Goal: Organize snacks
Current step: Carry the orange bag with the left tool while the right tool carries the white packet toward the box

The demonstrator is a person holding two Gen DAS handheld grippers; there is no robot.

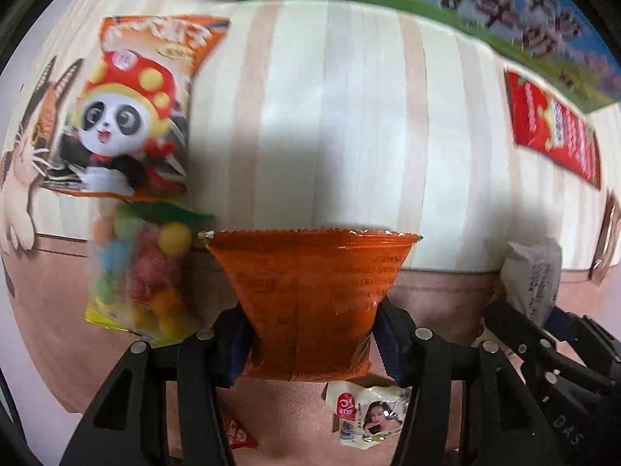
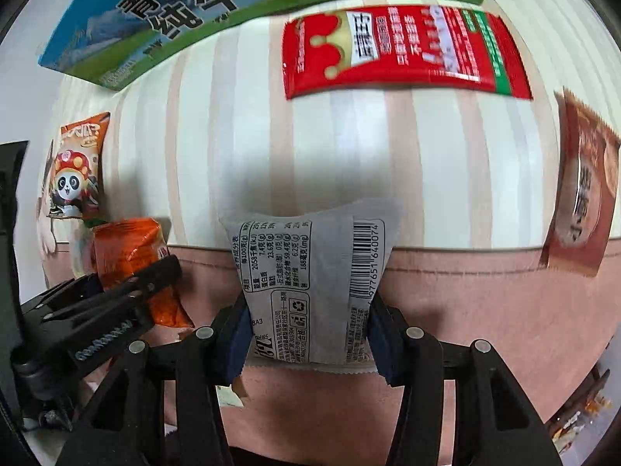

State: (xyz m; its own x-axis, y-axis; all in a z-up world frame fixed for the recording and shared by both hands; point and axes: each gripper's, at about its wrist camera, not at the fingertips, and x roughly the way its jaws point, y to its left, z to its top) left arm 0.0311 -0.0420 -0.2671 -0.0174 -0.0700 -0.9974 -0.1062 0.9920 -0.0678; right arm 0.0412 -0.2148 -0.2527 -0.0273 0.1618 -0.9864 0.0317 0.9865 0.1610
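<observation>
1. Striped cream-and-tan cloth (image 2: 349,147) covers the far part of the tabletop; a plain pink cloth (image 2: 485,303) covers the near part.
2. Left view only: candy-ball bag (image 1: 139,272) just below the panda snack bag (image 1: 132,116), and a small white sachet with a woman's photo (image 1: 368,415) on the pink cloth under the left hand-held gripper (image 1: 310,341). Right view only: full face of the brown packet (image 2: 582,194), lying across the seam between the cloths.
3. Left hand-held gripper is clamped on the orange packet (image 1: 314,303), held up over the seam, crimped edge pointing away, back print showing.
4. Right hand-held gripper (image 2: 306,334) is clamped on the grey-white packet (image 2: 310,283), back side up: nutrition table, barcode. Also over the seam, right of the orange packet.
5. Milk carton (image 2: 194,11) stands at the far edge of the striped cloth; red pouch (image 2: 403,50) lies just in front of it. Panda bag is far left of the orange packet.
6. Striped cloth beyond both held packets is bare.
</observation>
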